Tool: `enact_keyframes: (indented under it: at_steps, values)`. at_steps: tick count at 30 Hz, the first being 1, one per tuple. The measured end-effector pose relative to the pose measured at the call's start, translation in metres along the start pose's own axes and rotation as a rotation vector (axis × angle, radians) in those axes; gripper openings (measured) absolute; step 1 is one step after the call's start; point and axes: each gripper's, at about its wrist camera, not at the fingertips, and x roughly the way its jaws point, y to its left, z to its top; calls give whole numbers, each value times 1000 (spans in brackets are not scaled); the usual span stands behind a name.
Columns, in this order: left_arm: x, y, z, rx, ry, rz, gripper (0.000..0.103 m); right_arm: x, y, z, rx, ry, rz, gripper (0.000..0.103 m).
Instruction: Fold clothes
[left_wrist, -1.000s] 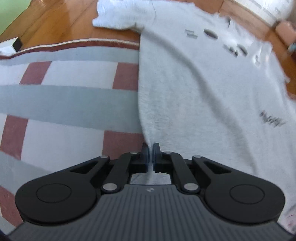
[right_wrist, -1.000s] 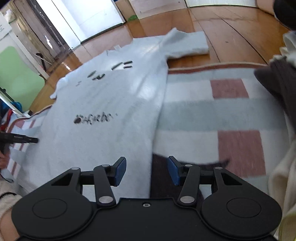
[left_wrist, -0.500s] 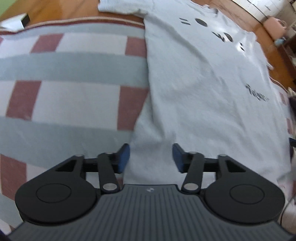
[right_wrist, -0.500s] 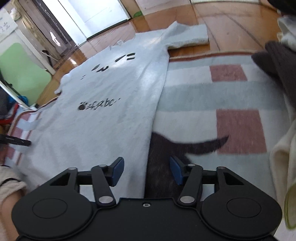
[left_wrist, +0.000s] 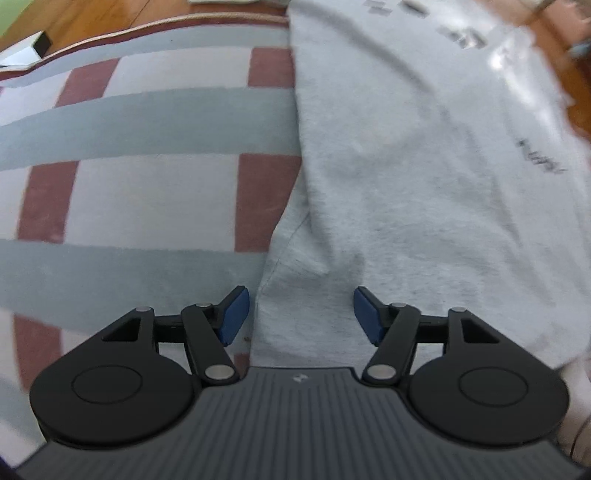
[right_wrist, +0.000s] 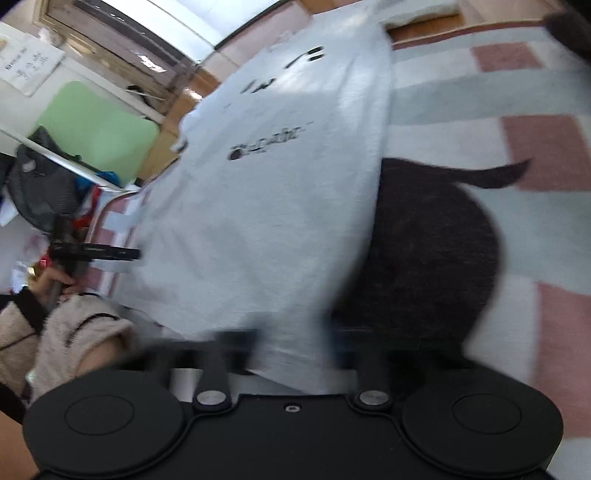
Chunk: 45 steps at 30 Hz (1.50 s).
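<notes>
A light grey T-shirt (left_wrist: 406, 166) with dark print lies flat on a checked rug (left_wrist: 147, 184). My left gripper (left_wrist: 301, 314) is open, and the shirt's near hem corner lies on the rug between its blue pads. In the right wrist view the same T-shirt (right_wrist: 277, 221) reaches down to my right gripper (right_wrist: 291, 347). Its fingers are smeared by motion, with the shirt's hem between or over them, and their gap cannot be read. The left gripper (right_wrist: 96, 253) also shows there at the far hem, held in a hand.
A large dark patch (right_wrist: 424, 251) lies on the rug (right_wrist: 480, 92) right of the shirt. A dark garment (right_wrist: 569, 33) sits at the top right. A fuzzy beige sleeve (right_wrist: 74, 332) is at the lower left. Wooden floor (left_wrist: 92, 18) and a white box (left_wrist: 22, 55) lie beyond the rug.
My left gripper went from shut at the shirt's edge to wide open over the hem corner. The right gripper moved in onto the opposite hem corner, and its fingers have gone blurred.
</notes>
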Motion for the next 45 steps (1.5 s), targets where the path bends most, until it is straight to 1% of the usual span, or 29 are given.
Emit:
enact_keyframes:
  at_steps: [1,2,4,7,9,11,12,14,15,16,17,19,22,24,26,28,29,30,31,32,33,36,38,39,40,41,42,43,45]
  values:
    - [0,-8,4,6,2,19,45,1,8,4,-52,-25,4,5]
    - [-3,-19,8,24,-26,-1,33,2,17,14,-83,-57,7,5]
    - [-5,-39,17,45,-70,-23,26,2,34,36,-139,-124,13,5]
    - [-12,-65,30,73,-157,13,25,-5,52,85,-183,-270,19,5]
    - [-21,-75,39,71,-222,17,28,-7,60,121,-189,-354,6,5]
    - [-32,-78,48,55,-286,4,44,-4,66,156,-193,-413,-31,5]
    - [-38,-80,52,46,-317,-3,47,-1,68,172,-200,-437,-56,5]
    - [-50,-78,53,30,-365,-22,54,13,73,198,-219,-448,-144,5]
    - [-54,-75,53,28,-382,-38,56,21,73,209,-229,-446,-195,5]
    - [-58,-72,54,27,-396,-54,61,29,74,218,-242,-437,-242,5]
    - [-59,-70,51,29,-397,-73,68,38,74,226,-255,-426,-288,5]
    - [-54,-68,49,32,-373,-97,73,55,69,237,-256,-394,-349,4]
    - [-43,-65,40,46,-321,-70,73,80,56,248,-219,-343,-422,4]
    - [-37,-68,36,63,-294,-40,73,90,49,250,-183,-341,-454,4]
    - [-33,-74,32,79,-249,-22,73,93,43,254,-125,-353,-451,4]
    - [-33,-87,26,84,-150,-13,74,93,40,256,-57,-371,-435,4]
    - [-34,-94,22,100,-123,-11,74,91,39,255,-37,-381,-425,4]
    - [-35,-104,16,127,-125,-10,77,89,40,253,-18,-390,-415,4]
    - [-34,-114,11,160,-132,-15,86,87,41,250,-15,-400,-410,4]
    - [-31,-122,7,194,-132,-23,93,84,42,247,-14,-409,-407,4]
    - [-24,-129,5,224,-128,-22,93,82,43,243,-13,-419,-403,4]
    - [3,-141,5,243,-96,45,93,72,46,231,0,-454,-380,4]
    - [13,-150,1,323,-129,25,88,59,47,221,28,-490,-337,4]
    - [16,-155,-2,370,-143,14,83,55,51,220,5,-489,-344,4]
    - [17,-160,-4,398,-138,24,56,51,56,219,-24,-485,-356,4]
    - [17,-165,-7,424,-134,56,21,46,60,219,-54,-481,-369,4]
    - [17,-168,-8,453,-144,107,5,42,65,218,-84,-477,-381,4]
    - [17,-168,-10,484,-165,176,1,38,69,218,-114,-473,-394,4]
    - [15,-165,-10,519,-211,304,1,29,78,217,-173,-464,-418,4]
